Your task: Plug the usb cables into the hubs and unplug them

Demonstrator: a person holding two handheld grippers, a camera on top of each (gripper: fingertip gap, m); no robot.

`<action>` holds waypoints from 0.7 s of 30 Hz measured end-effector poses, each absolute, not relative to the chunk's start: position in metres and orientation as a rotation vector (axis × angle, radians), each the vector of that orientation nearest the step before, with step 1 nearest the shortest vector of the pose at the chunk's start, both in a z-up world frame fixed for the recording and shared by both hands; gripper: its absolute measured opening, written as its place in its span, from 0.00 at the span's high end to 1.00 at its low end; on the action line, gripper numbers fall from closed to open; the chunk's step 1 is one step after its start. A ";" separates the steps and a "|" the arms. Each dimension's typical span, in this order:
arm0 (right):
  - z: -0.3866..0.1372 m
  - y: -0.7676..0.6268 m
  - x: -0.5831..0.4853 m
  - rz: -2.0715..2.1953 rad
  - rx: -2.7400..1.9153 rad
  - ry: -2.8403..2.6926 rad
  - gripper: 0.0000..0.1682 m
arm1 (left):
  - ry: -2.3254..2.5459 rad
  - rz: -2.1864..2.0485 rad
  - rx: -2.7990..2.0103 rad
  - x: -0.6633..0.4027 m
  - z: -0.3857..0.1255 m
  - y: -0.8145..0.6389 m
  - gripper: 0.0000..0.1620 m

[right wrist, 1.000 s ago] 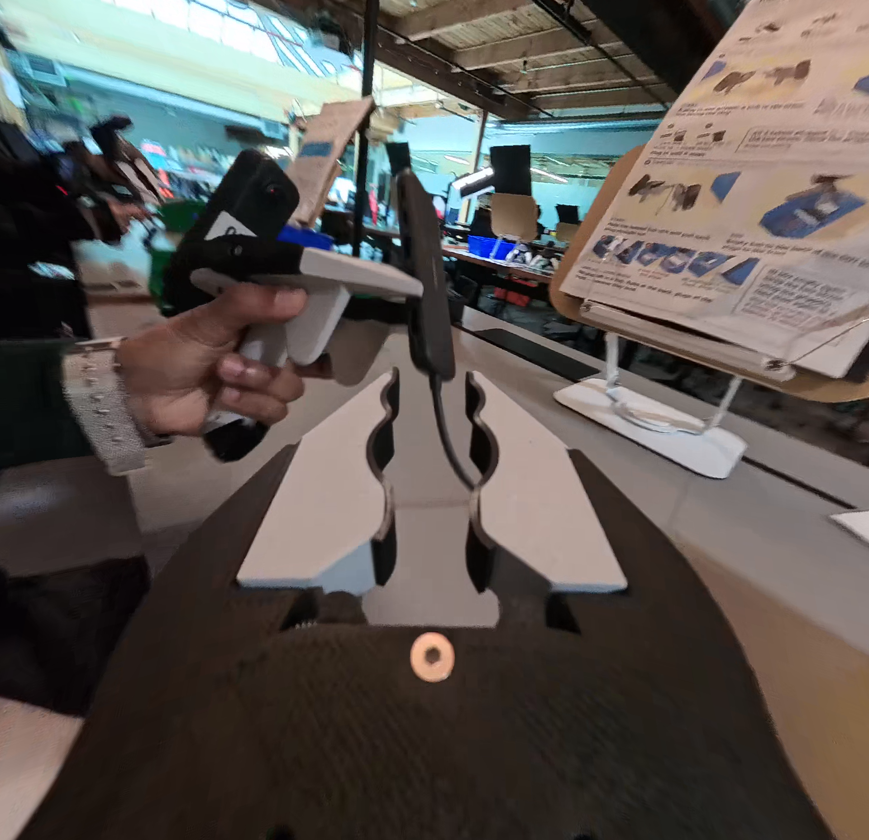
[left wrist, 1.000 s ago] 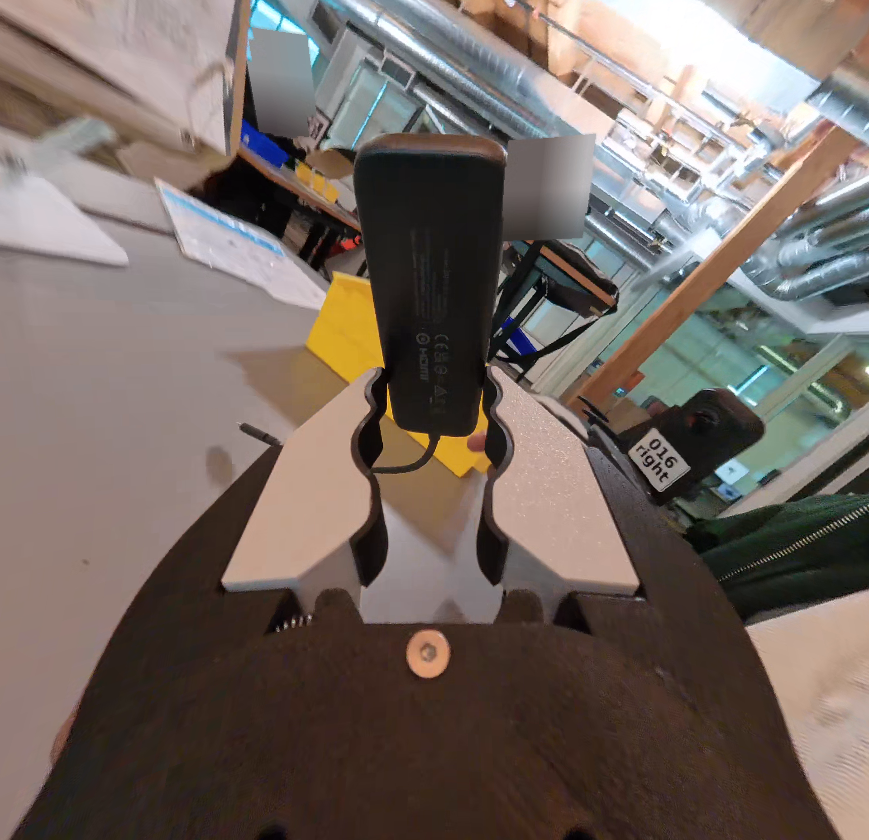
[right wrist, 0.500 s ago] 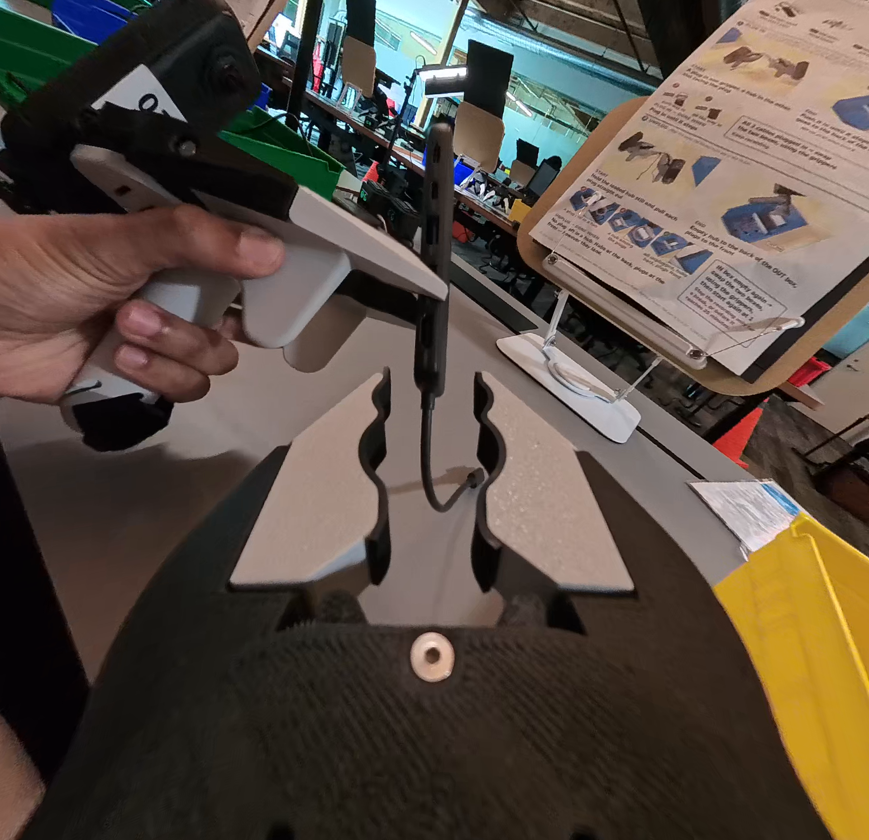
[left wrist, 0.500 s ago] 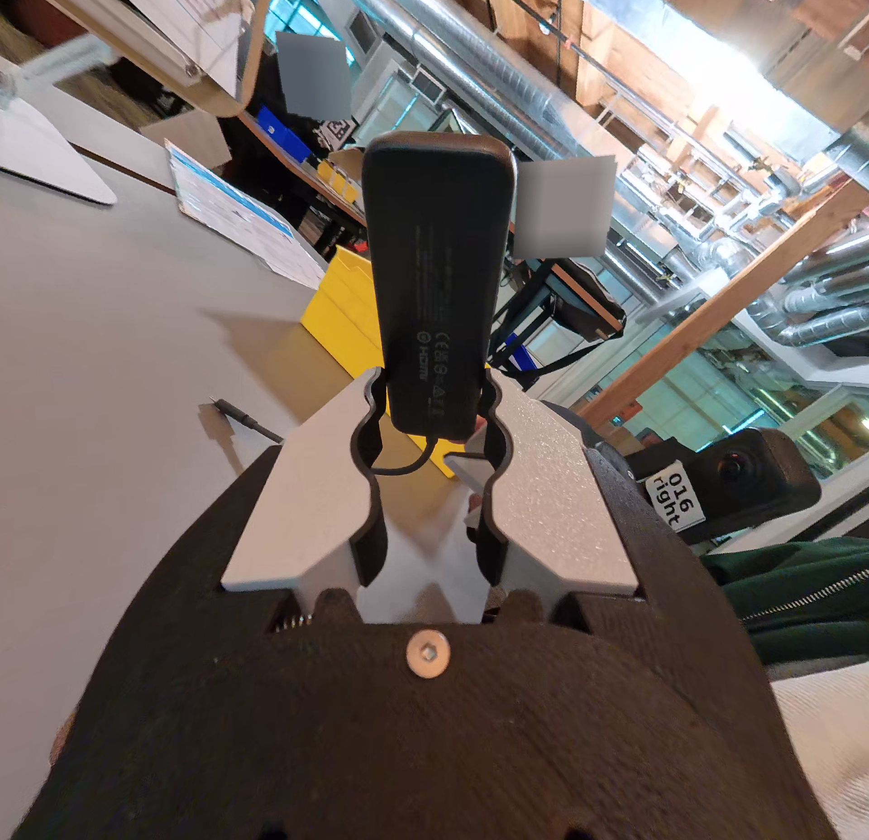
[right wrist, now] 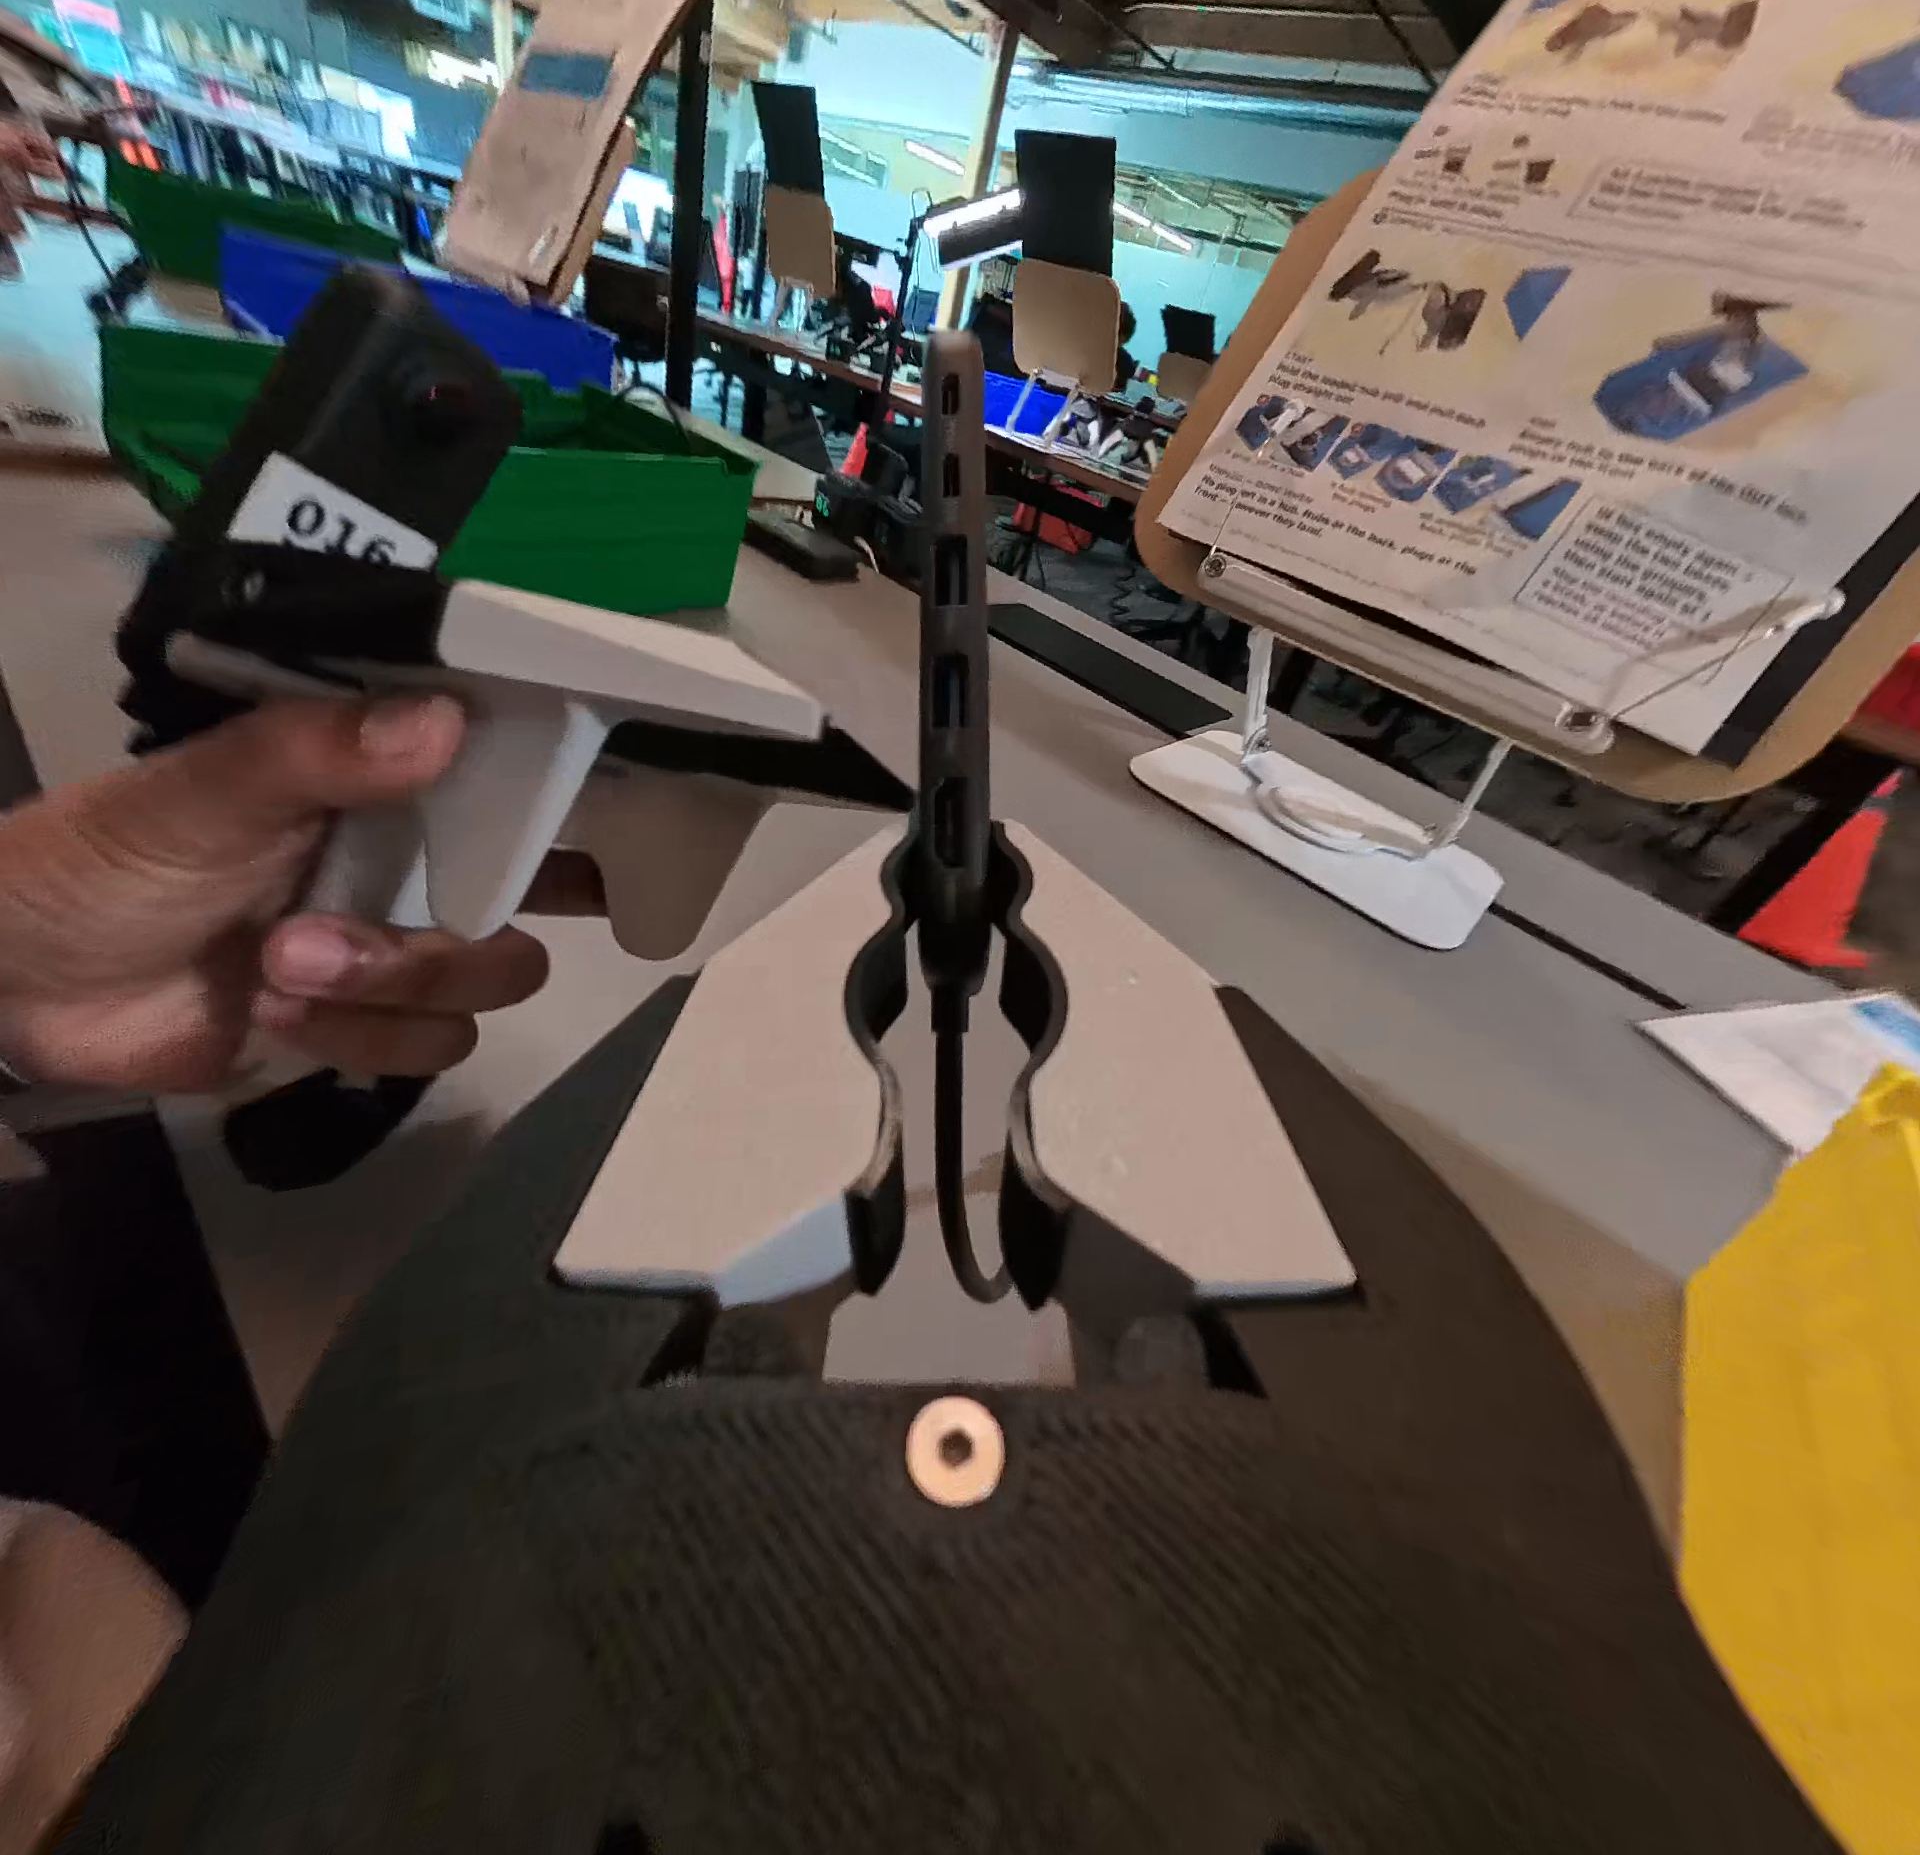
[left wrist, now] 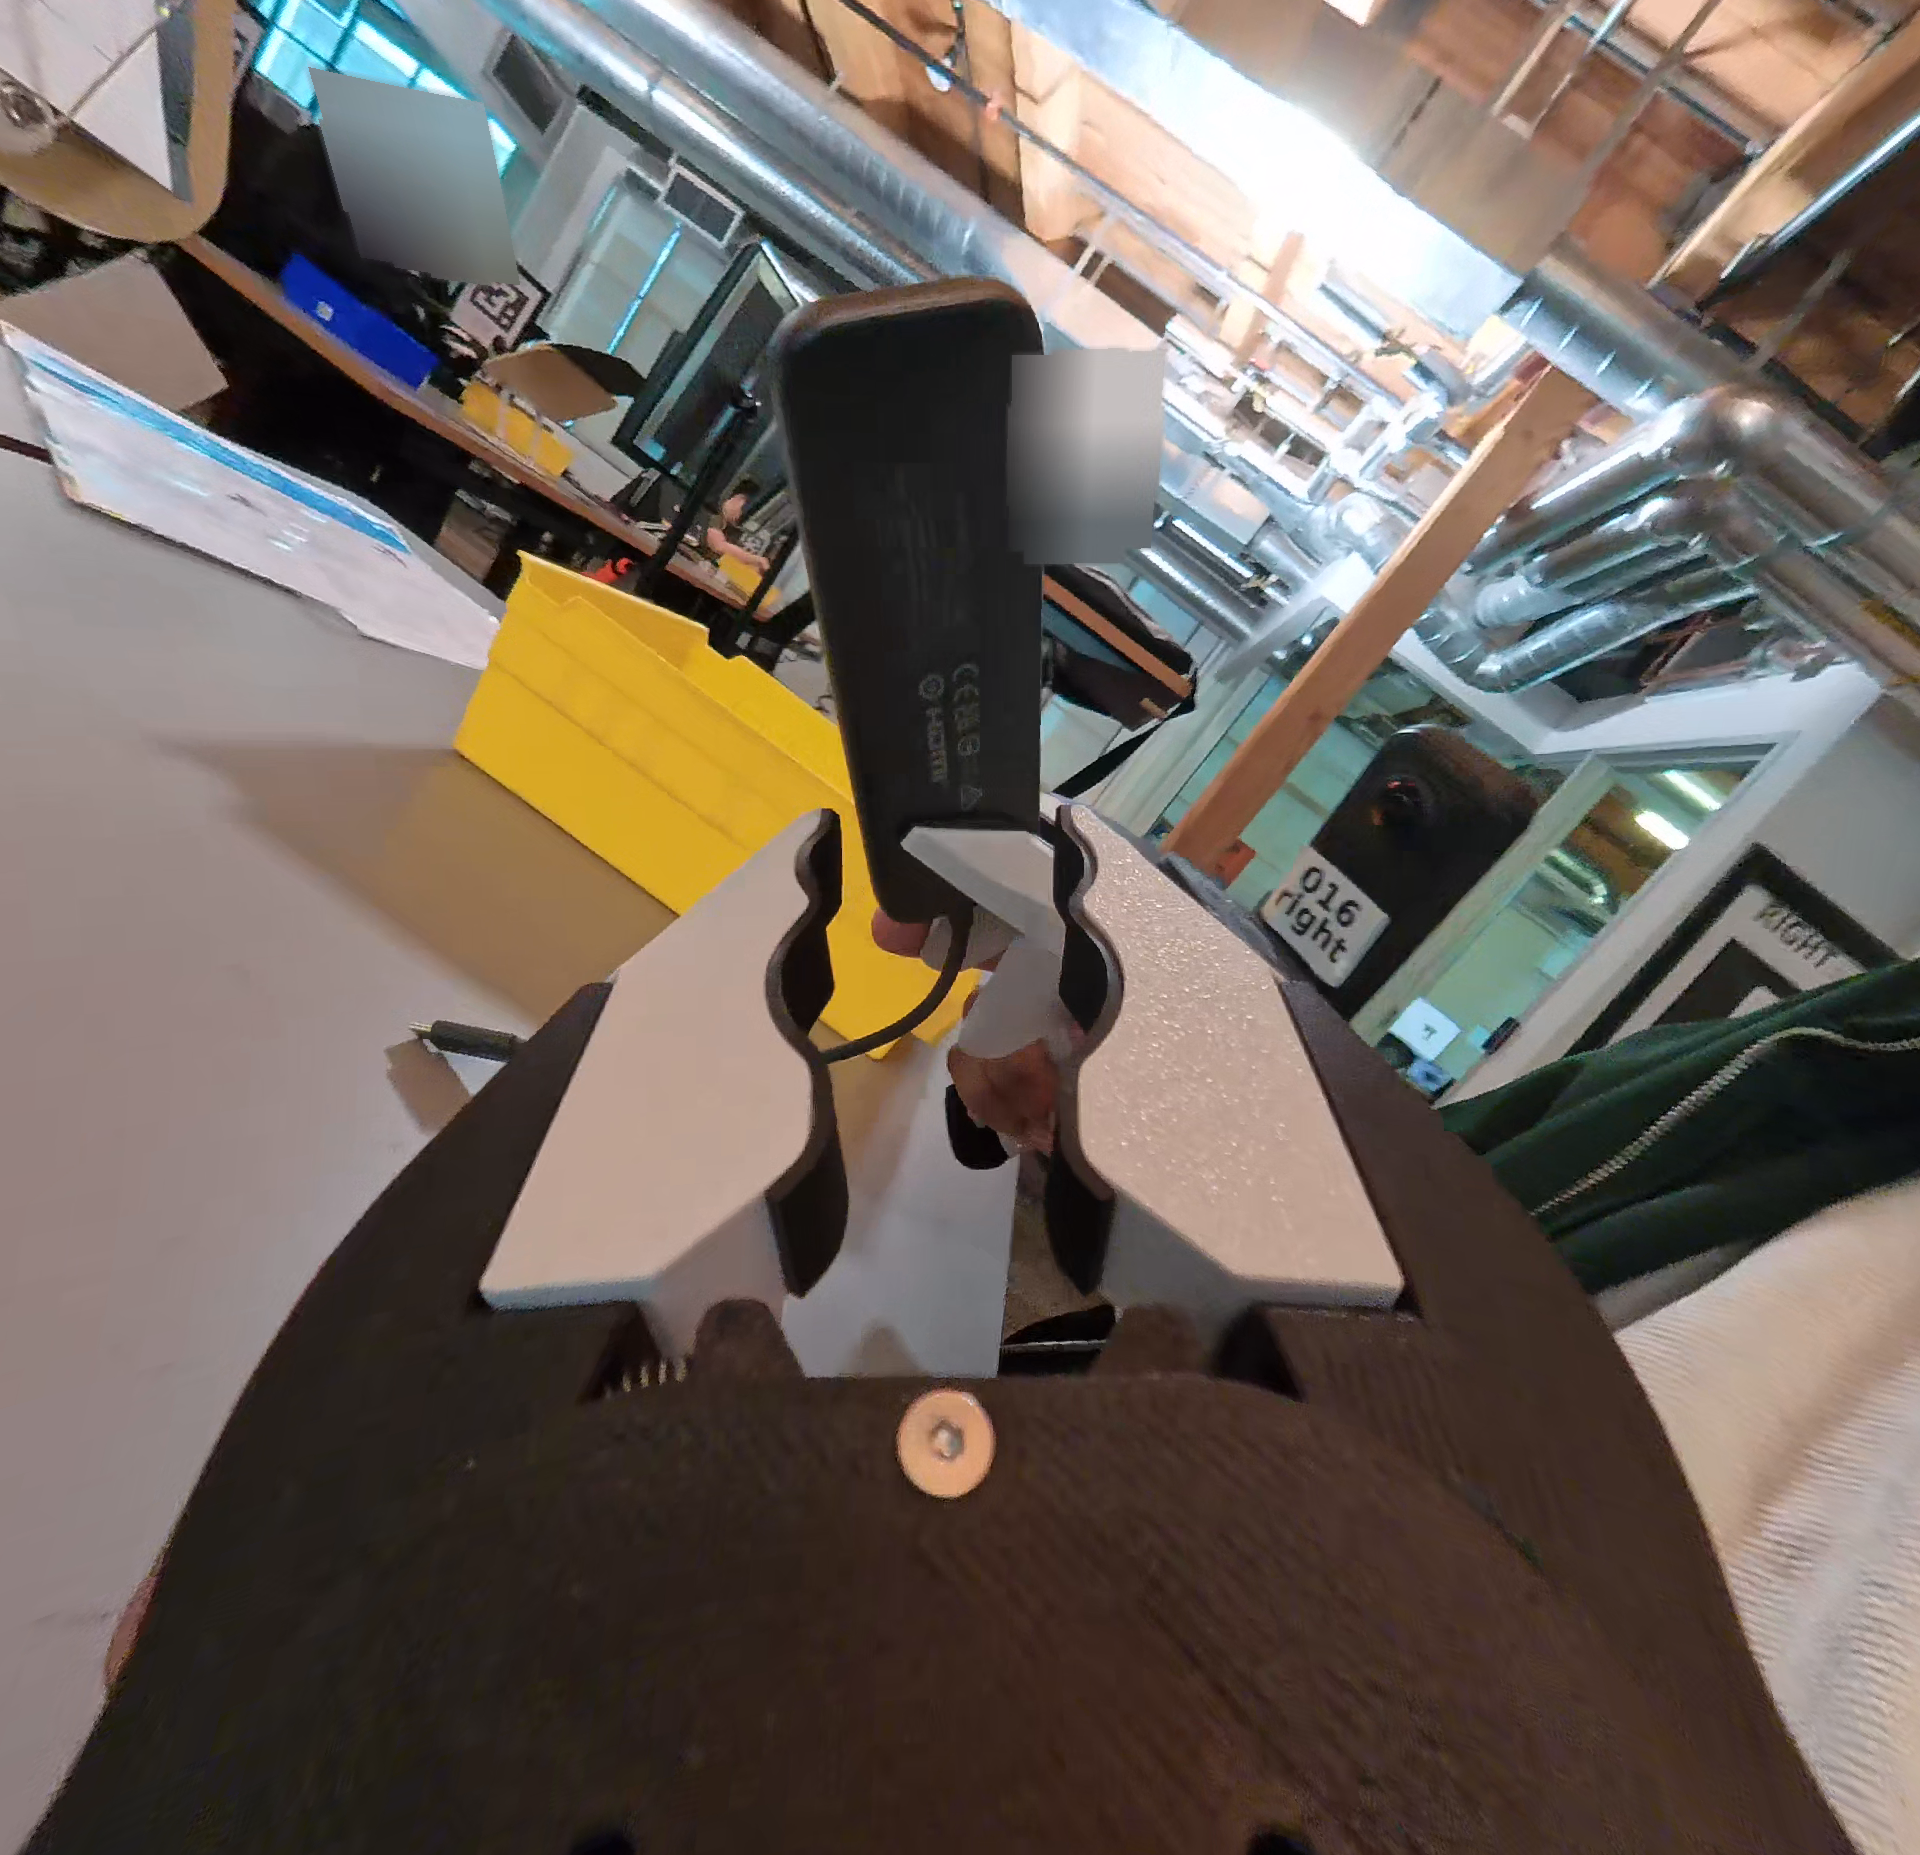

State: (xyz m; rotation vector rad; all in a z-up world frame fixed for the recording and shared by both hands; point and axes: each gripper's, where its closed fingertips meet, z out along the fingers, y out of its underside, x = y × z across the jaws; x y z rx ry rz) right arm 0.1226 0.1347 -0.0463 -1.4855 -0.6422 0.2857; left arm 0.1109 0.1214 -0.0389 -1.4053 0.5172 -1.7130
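The hub (left wrist: 914,600) looks like matt black plastic, smooth on its broad face, and the left claw (left wrist: 940,849) has pale grey fingers (left wrist: 1195,1057) with a fine grainy finish on a black body of ribbed, layered plastic. The surface (left wrist: 208,870) is a dull, smooth grey. The yellow bin (left wrist: 644,725) at its far edge looks like glossy plastic, and the sheet (right wrist: 1621,278) clipped to the brown board (right wrist: 1236,434) looks like paper.
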 end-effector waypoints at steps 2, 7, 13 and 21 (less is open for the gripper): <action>-0.046 0.135 0.125 0.331 -1.496 -0.621 0.94 | 0.493 -1.788 -1.386 0.108 -0.037 0.122 0.76; -0.046 0.128 0.115 0.413 -1.499 -0.636 0.93 | 0.460 -1.884 -1.334 0.101 -0.030 0.124 0.77; -0.047 0.120 0.104 0.492 -1.502 -0.653 0.93 | 0.397 -1.954 -1.308 0.093 -0.026 0.130 0.70; -0.048 0.115 0.096 0.686 -1.529 -0.619 0.94 | 0.385 -2.016 -1.252 0.090 -0.021 0.127 0.76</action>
